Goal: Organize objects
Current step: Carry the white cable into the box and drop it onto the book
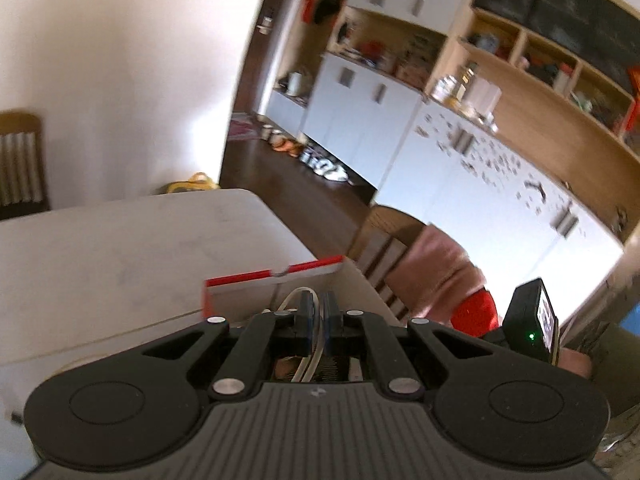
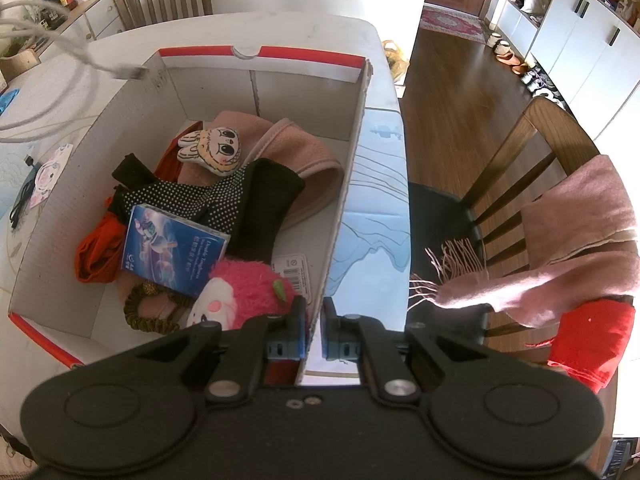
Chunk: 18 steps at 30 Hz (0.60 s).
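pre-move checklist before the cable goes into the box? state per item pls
1. Left gripper shut on the white cable: ok.
2. Right gripper pinching the box side wall: ok.
3. Cable's loose end above the box opening: ok.
4. Free room in the box: ok, bare floor by the pink hat.
5. Cable free of snags along the table: cannot tell.

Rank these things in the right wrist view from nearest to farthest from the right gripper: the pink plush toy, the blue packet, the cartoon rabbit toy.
Measured from the right gripper, which is shut on the box wall:
1. Pink plush toy, just left of the gripper, in the near corner.
2. Blue packet, farther left, mid-box.
3. Cartoon rabbit toy, toward the far wall.
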Tool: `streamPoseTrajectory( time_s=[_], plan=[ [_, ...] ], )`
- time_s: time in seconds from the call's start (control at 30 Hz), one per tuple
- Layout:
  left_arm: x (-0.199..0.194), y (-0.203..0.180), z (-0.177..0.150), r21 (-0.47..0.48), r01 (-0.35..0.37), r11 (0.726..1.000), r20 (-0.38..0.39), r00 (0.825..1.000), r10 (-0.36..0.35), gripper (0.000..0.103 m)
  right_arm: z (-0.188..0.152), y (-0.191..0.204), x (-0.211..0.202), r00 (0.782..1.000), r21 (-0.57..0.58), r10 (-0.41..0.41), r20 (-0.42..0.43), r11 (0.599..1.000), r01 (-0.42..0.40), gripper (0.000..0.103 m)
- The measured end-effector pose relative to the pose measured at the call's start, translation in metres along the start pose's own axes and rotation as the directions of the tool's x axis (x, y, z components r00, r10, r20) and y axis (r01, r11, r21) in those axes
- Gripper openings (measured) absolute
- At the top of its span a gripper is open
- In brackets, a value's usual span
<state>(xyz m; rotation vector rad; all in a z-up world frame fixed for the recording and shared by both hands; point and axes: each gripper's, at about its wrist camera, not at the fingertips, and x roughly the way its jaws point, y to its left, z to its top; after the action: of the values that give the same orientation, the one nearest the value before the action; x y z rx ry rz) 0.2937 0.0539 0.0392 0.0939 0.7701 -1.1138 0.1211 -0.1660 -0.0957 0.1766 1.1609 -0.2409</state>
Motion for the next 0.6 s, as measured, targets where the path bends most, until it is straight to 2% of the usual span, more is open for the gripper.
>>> streamPoseTrajectory(
  time_s=[0.17, 0.33, 0.6],
  plan=[
    [0.046, -0.02, 0.002, 0.058, 0.013, 0.998, -0.068, 0.998, -0.009, 0.004, 0.0, 0.0, 0.0, 1.0, 0.001, 0.003, 0.001, 1.0, -0.003, 0.006],
    [0.079, -0.032, -0.01, 0.102, 0.022, 0.995, -0.135, 0.991, -0.008, 0.004, -0.001, -0.001, 0.0, 1.0, 0.004, 0.007, 0.005, 1.0, -0.007, 0.006],
    [0.118, -0.044, -0.041, 0.131, 0.057, 0.99, -0.25, 0.968, -0.023, 0.003, -0.002, -0.001, 0.0, 1.0, 0.005, 0.011, 0.008, 1.0, -0.011, 0.006]
  ],
)
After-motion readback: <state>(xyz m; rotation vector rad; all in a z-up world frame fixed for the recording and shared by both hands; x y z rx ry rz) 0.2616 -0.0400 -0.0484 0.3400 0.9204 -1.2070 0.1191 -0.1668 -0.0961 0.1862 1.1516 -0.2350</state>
